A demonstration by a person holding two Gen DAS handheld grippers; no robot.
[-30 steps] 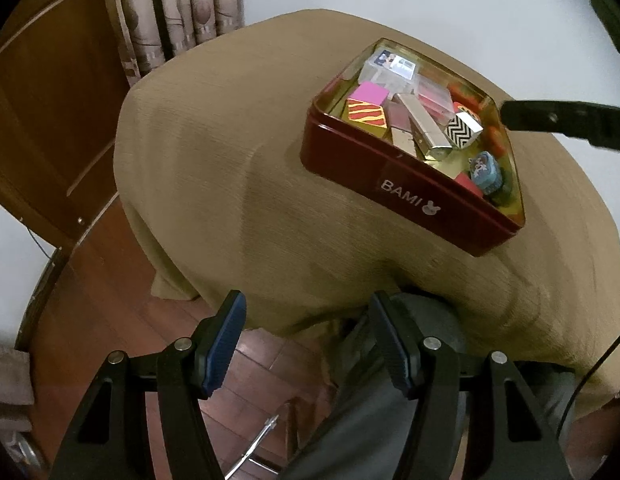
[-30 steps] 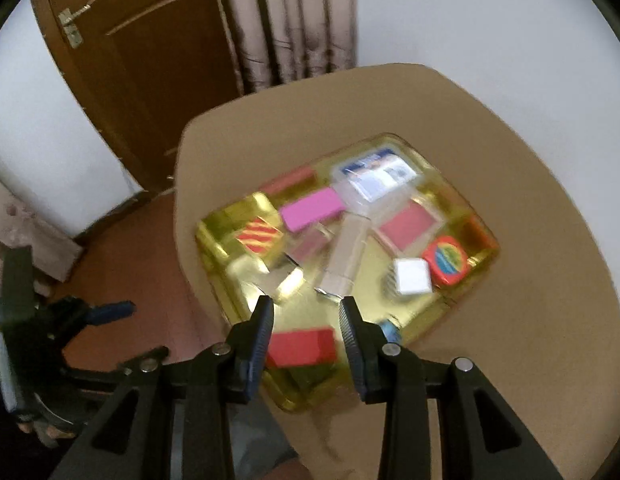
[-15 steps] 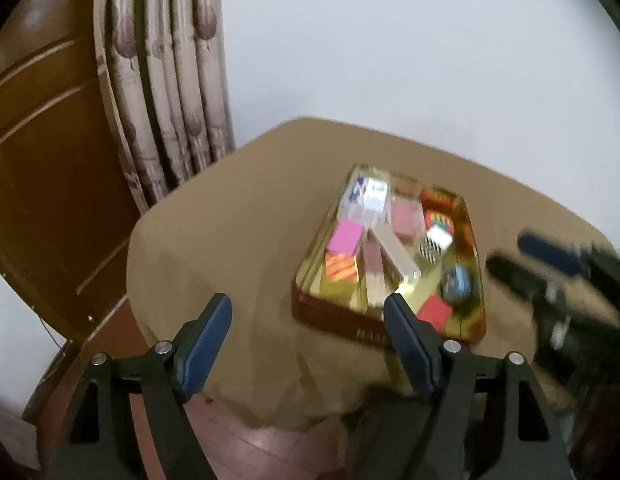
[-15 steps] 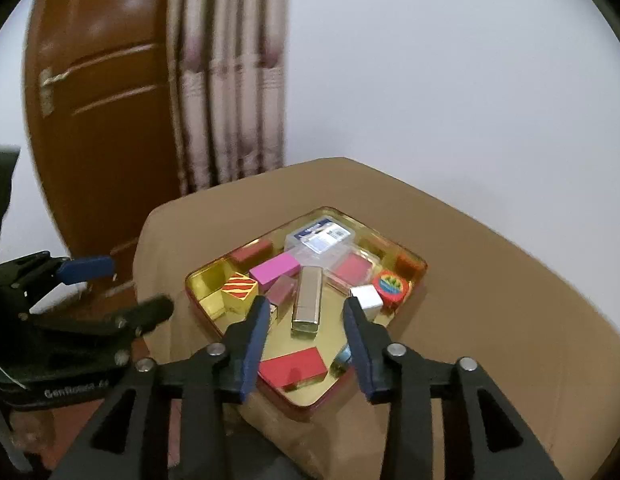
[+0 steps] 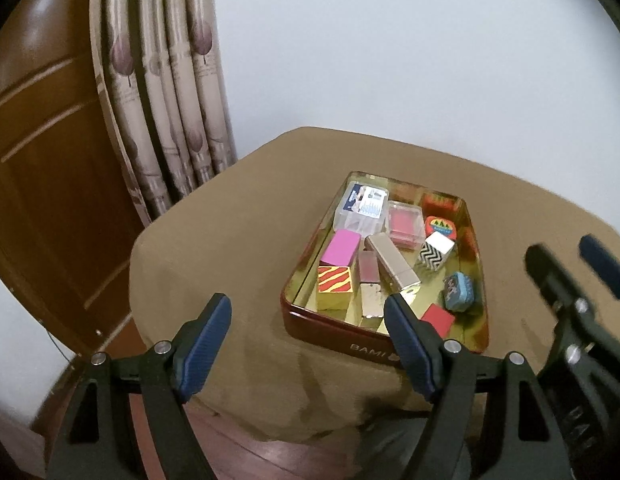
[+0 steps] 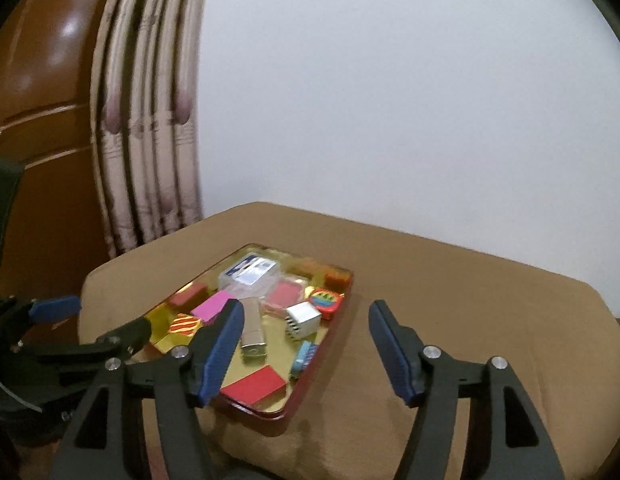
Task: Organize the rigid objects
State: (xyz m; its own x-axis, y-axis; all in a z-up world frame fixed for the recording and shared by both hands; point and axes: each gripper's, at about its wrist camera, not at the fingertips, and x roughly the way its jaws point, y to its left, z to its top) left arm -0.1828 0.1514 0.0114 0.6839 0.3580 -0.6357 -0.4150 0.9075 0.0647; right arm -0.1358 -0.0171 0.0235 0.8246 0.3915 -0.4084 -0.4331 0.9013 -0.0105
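A red tin (image 5: 350,346) with a gold inside sits on a table under a tan cloth (image 5: 237,240); it also shows in the right wrist view (image 6: 310,392). It holds several small things: a pink box (image 5: 341,247), a striped red-yellow box (image 5: 336,285), a gold bar (image 5: 392,264), a zigzag cube (image 5: 436,251), a blue case (image 5: 458,286), a red block (image 6: 251,388) and a clear box (image 5: 362,204). My left gripper (image 5: 307,322) is open and empty, short of the tin. My right gripper (image 6: 305,330) is open and empty, above the tin's near right edge.
A brown wooden door (image 5: 41,184) and a patterned curtain (image 5: 161,112) stand to the left. A white wall (image 6: 390,100) is behind the table. The cloth (image 6: 470,292) spreads to the right of the tin. Wooden floor (image 5: 245,452) lies below the table's near edge.
Both grippers have pulled back and tilted up, so the tin looks smaller and farther off. The right gripper's jaws have opened wider.
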